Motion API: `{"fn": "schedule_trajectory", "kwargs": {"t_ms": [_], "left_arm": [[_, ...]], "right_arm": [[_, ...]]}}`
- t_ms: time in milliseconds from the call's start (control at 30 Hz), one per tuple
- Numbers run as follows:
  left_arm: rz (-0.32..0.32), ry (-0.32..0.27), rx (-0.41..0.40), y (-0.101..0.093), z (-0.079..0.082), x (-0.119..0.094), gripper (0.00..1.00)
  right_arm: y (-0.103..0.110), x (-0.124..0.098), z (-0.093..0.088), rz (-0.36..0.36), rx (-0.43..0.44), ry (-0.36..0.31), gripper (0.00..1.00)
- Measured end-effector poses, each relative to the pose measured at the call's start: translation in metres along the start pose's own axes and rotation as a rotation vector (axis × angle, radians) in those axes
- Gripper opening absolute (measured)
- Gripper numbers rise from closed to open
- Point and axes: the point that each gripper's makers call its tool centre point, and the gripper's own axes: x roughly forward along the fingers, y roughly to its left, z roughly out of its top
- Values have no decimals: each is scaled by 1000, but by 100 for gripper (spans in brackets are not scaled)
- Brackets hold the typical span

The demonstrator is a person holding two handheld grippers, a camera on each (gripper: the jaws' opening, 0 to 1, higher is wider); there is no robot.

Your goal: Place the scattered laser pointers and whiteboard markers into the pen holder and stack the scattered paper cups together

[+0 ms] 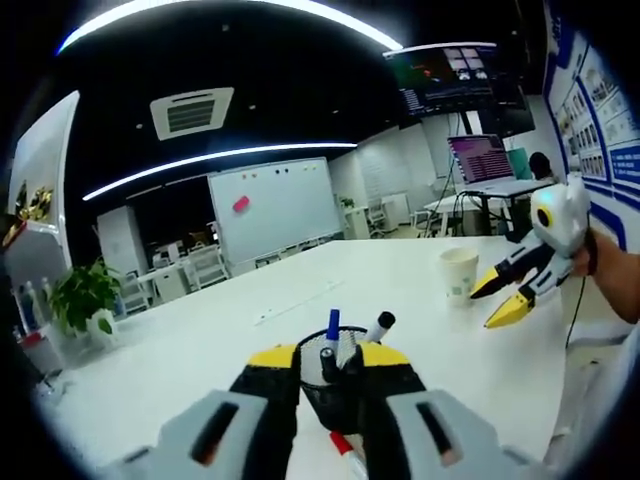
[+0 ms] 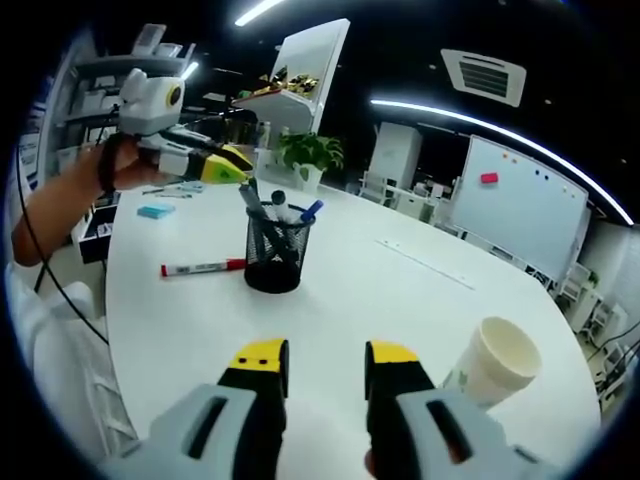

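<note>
A black mesh pen holder [image 1: 335, 395] stands on the white table [image 1: 200, 350], holding a blue-capped marker [image 1: 332, 325] and black-capped markers [image 1: 381, 324]. My left gripper [image 1: 328, 356] hovers just above and behind the holder, open, with nothing between its jaws. From the right gripper view it [image 2: 235, 168] hangs over the holder [image 2: 274, 255] at upper left, held by a hand. A red marker [image 2: 200, 268] lies on the table left of the holder. My right gripper [image 2: 327, 354] is open and empty, a white paper cup [image 2: 495, 365] just to its right. In the left gripper view it [image 1: 497, 298] sits beside that cup [image 1: 460, 275].
A small blue object [image 2: 155, 211] and loose pens [image 2: 175, 189] lie near the table's far left edge. A potted plant [image 2: 310, 152] stands behind the table. A thin strip [image 2: 425, 262] lies across the table's middle. A whiteboard [image 1: 275, 205] and a desk with a laptop [image 1: 482, 158] stand farther off.
</note>
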Motion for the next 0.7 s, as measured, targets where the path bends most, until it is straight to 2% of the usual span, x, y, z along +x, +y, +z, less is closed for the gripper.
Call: {"fn": "schedule_trajectory", "kwargs": {"t_ms": [467,633,667,700], "left_arm": [[16,5,-1,2,-2,-3,31],[21,9,-12,1,-5,-5,37],[16,18,-17,0,-7,-5,40],[7,53,-6,-3,-14,-5,45]], "right_arm": [[0,0,0,2,-1,0,30],[1,0,0,3,-1,0,30],[1,0,0,3,-2,0,30],[1,0,0,3,-2,0,30]]}}
